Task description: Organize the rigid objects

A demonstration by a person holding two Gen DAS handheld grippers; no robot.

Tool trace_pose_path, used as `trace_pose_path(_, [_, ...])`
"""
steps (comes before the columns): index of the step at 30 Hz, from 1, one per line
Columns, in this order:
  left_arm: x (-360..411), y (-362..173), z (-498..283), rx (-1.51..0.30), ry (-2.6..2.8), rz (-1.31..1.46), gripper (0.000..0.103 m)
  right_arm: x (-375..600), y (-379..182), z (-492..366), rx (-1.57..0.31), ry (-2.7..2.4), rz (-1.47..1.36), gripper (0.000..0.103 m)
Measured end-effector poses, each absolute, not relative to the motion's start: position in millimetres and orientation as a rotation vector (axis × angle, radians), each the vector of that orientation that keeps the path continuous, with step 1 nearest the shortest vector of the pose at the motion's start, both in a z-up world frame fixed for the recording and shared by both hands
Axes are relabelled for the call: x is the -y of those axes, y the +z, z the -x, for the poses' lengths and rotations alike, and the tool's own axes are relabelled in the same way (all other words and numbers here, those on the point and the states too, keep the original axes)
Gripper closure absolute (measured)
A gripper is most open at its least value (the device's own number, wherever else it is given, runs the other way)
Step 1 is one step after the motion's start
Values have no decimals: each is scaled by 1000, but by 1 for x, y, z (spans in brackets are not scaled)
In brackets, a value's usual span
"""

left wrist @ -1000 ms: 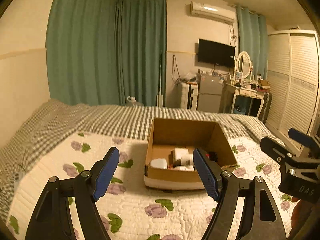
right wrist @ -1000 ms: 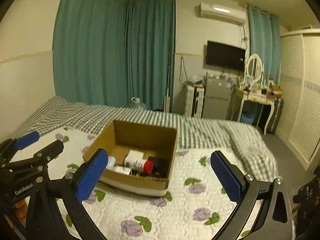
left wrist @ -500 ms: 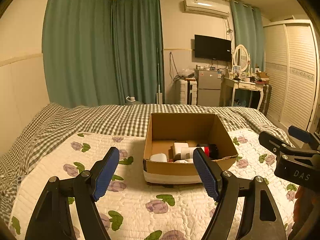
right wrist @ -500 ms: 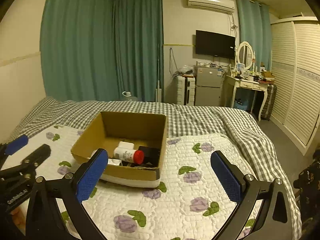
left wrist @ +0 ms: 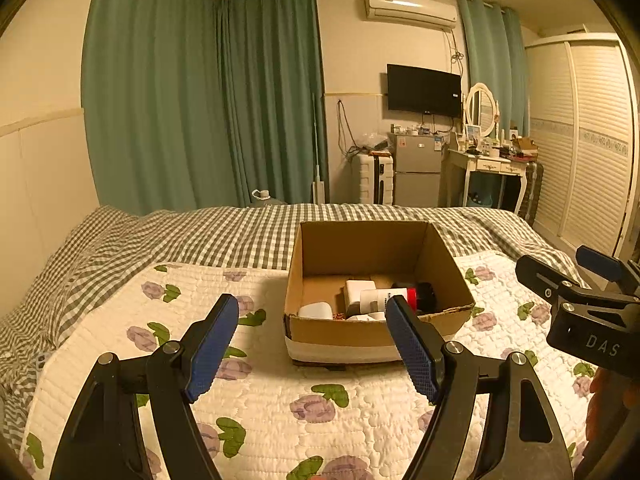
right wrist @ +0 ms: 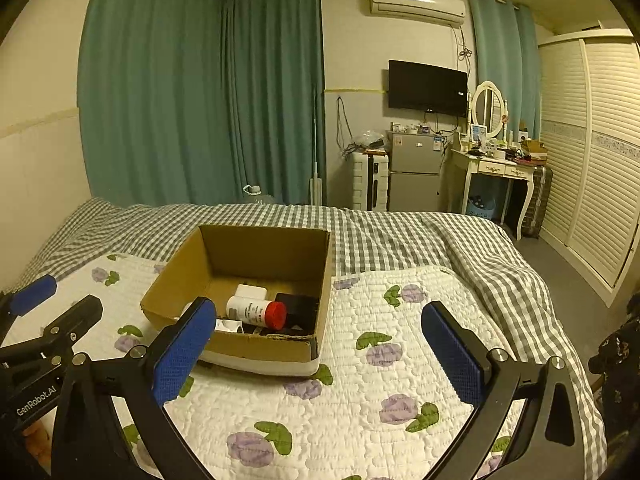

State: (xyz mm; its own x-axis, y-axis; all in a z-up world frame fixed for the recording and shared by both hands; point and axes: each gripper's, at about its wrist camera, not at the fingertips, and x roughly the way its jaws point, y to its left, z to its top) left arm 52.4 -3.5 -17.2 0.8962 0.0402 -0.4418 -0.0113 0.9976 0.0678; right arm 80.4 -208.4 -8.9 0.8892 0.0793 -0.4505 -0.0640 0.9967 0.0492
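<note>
An open cardboard box (left wrist: 360,332) (right wrist: 192,260) stands on the flowered quilt. Inside lie a white bottle with a red cap (left wrist: 386,295) (right wrist: 256,312), a white block (left wrist: 358,289) (right wrist: 251,292), a black box (left wrist: 426,295) (right wrist: 300,308) and a rounded white item (left wrist: 315,311). My left gripper (left wrist: 312,316) hovers open in front of the box, nothing between its fingers. My right gripper (right wrist: 320,318) is open too, just right of the box's front, empty. Each gripper shows at the other view's edge.
The white quilt with purple flowers (right wrist: 380,360) covers the near bed over a grey checked cover (left wrist: 224,232). Beyond the bed stand teal curtains (left wrist: 200,100), a small fridge (left wrist: 416,172), a dressing table (right wrist: 500,168) and a louvred wardrobe (right wrist: 600,160) at the right.
Both grippers have risen and levelled, so the box sits lower in each view and more of its contents show. Both stay open and empty.
</note>
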Motion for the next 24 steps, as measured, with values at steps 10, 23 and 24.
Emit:
trace_pose_path(10, [-2, -15, -50, -449, 38, -34, 24, 203, -9, -81, -481, 78, -21, 0])
trace_pose_path(23, [2, -18, -51, -463, 28, -39, 24, 204, -10, -81, -489, 84, -24, 0])
trace_pose_path(24, [3, -18, -51, -465, 28, -40, 24, 204, -10, -81, -489, 85, -23, 0])
